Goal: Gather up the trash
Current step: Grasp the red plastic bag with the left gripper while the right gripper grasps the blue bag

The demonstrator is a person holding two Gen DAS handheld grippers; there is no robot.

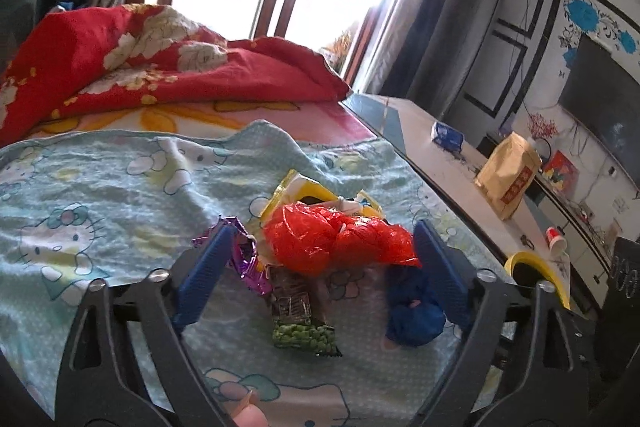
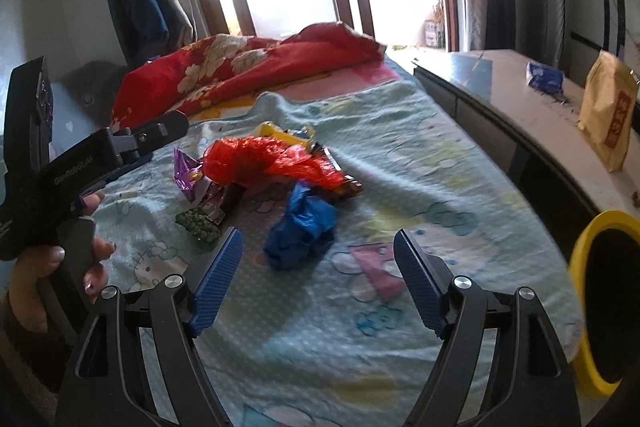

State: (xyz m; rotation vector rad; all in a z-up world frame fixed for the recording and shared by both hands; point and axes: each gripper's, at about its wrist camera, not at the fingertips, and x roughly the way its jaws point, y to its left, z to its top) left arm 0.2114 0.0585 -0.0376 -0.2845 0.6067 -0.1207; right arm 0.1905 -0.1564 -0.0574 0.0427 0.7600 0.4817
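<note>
Both jaws stand wide apart, gripping nothing. Those of the left gripper [image 1: 322,247] flank the trash heap: a crinkled red plastic bag [image 1: 336,241], a shiny purple wrapper [image 1: 248,259] and a green pea packet [image 1: 302,323]. The right gripper [image 2: 318,255] hovers just near of a crumpled blue bag [image 2: 300,231]. All of it lies on a bed under a pale cartoon-print sheet [image 2: 400,155], with a red flowered quilt [image 2: 240,67] at the far end. To the right, a yellow-rimmed bin [image 2: 580,251] sits beside a counter [image 2: 520,115].
</note>
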